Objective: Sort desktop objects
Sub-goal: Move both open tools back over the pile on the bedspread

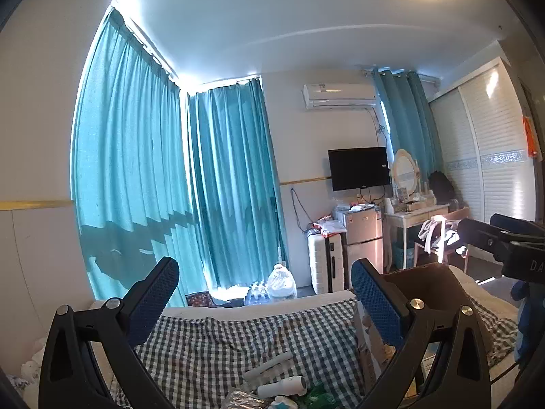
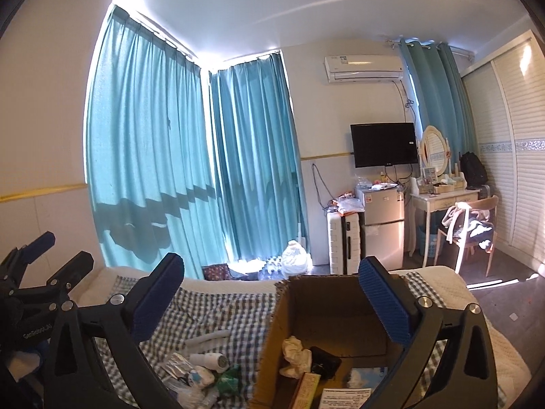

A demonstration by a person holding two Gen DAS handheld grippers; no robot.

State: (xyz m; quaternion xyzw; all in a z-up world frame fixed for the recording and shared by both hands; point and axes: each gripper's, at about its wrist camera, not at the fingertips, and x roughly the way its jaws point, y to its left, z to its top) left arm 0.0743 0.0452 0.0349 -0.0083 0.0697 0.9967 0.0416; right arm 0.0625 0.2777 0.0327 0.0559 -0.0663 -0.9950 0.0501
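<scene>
Right wrist view: the right gripper (image 2: pixel 269 293) is spread and empty above the cardboard box (image 2: pixel 306 306); the left gripper (image 1: pixel 265 303) likewise. Loose items (image 2: pixel 204 371) lie on the checked cloth (image 2: pixel 218 310) left of the box; next, come down squarely over one.
</scene>
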